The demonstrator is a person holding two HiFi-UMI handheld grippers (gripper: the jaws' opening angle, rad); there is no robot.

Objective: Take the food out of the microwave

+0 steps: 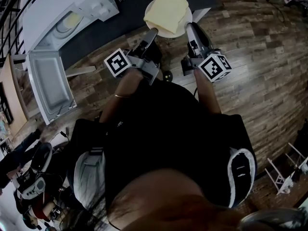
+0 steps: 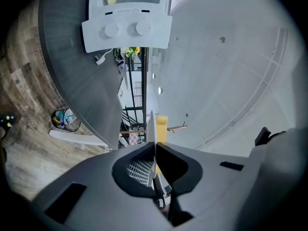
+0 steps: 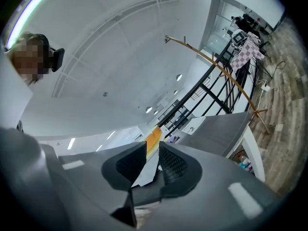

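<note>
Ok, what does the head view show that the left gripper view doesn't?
Only the head view: the microwave's open door and the right gripper. Only the left gripper view: the ceiling, a black railing, and the jaws of the left gripper shut on the plate rim. Both: the microwave, plate and yellow food.

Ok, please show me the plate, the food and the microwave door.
plate [image 1: 179, 30], head view, its white rim.
food [image 1: 167, 9], head view, middle of the yellow slab.
microwave door [image 1: 48, 83], head view, its inner panel.
</note>
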